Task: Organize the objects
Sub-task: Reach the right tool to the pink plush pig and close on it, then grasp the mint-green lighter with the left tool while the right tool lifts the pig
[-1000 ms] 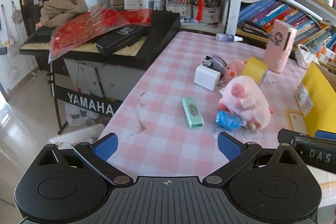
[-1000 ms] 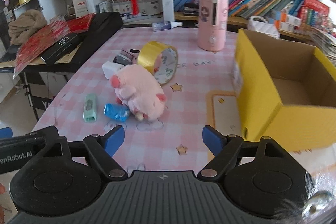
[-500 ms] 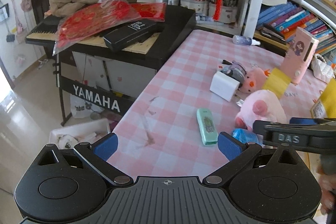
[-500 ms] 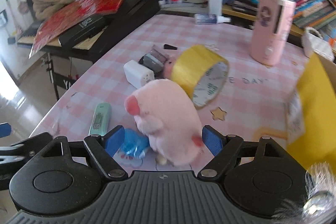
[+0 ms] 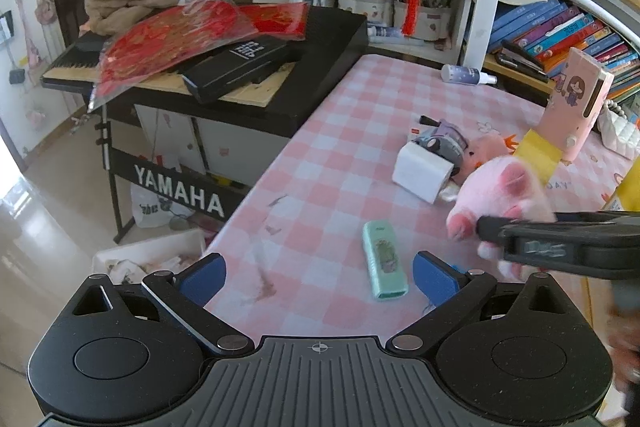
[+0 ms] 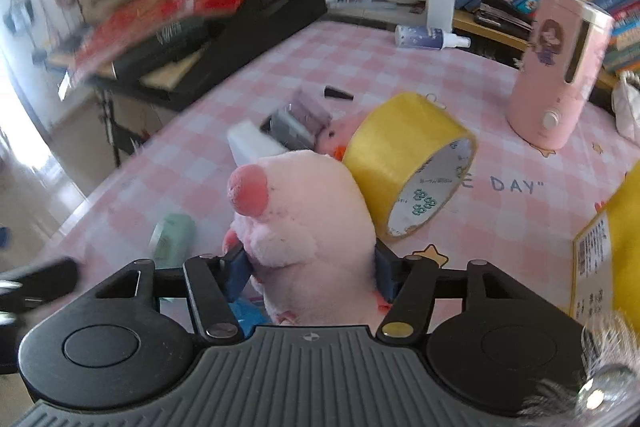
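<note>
Pink plush pig [image 6: 308,227] caught between the blue pads [image 6: 236,273] of the right gripper [image 6: 308,275], jaws closing onto its flanks, pads already pressed into the fur on both sides; snout turned toward the left edge of the desk [image 5: 340,131], body near the front edge, whether lifted or resting not clear. Blue crinkled wrapper [image 6: 244,311] tucked just under the pig, close to the left pad. Roll of yellow tape [image 6: 408,163] standing on edge right behind the pig, leaning toward the right, with a smaller pink toy [image 6: 344,135], a white block [image 6: 252,143] and a dark grey gadget [image 6: 296,119] crowded beside it toward the middle of the desk. Mint-green case [image 5: 384,259] lying flat near the front left corner, apart from the pig. Pink cylindrical appliance [image 6: 556,71] upright toward the far right of the desk, small spray bottle [image 6: 424,38] lying at the far edge. Yellow cardboard box [image 6: 616,247] at the right edge, only partly seen. Left gripper [image 5: 320,273] hanging over the front left edge of the desk, jaws spread wide, nothing between the pads, mint-green case just ahead of the right-hand pad. Yamaha keyboard [image 5: 224,87] beyond the left edge, piled with a red packet [image 5: 172,43] and a black case [image 5: 236,67].
</note>
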Action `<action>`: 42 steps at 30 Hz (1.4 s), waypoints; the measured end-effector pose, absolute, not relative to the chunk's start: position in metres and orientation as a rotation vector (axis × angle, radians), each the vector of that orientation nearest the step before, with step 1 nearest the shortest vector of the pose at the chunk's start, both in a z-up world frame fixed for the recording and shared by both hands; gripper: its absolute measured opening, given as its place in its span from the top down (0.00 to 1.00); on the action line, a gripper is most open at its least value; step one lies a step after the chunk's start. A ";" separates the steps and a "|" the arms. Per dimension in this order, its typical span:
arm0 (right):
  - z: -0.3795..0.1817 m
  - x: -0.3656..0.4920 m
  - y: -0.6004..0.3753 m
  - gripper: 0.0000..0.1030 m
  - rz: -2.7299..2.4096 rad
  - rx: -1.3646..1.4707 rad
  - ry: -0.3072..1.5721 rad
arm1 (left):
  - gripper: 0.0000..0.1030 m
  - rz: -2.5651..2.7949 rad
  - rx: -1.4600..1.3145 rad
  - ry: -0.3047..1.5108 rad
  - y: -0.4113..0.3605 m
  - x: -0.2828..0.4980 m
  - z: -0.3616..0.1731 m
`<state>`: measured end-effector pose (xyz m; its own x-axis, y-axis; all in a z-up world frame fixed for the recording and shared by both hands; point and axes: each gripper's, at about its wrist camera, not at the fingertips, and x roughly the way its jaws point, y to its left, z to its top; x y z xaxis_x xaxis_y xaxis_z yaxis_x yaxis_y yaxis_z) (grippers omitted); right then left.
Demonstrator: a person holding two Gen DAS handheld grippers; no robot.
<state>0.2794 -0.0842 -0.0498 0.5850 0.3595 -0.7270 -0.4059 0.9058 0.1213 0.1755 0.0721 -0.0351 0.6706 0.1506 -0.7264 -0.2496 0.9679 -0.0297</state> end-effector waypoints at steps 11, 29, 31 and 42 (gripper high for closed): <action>0.003 0.253 -0.138 0.43 0.303 0.044 0.700 | 0.20 0.168 -0.126 0.816 0.052 0.210 -0.050; -0.009 0.241 -0.146 0.43 0.305 0.029 0.724 | 0.78 0.150 -0.103 0.930 0.047 0.235 -0.083; -0.008 0.240 -0.148 0.43 0.285 0.038 0.717 | 0.78 0.157 -0.107 0.895 0.050 0.232 -0.074; 0.006 0.214 -0.155 0.43 0.162 0.074 0.656 | 0.78 0.120 -0.167 0.725 0.070 0.195 -0.018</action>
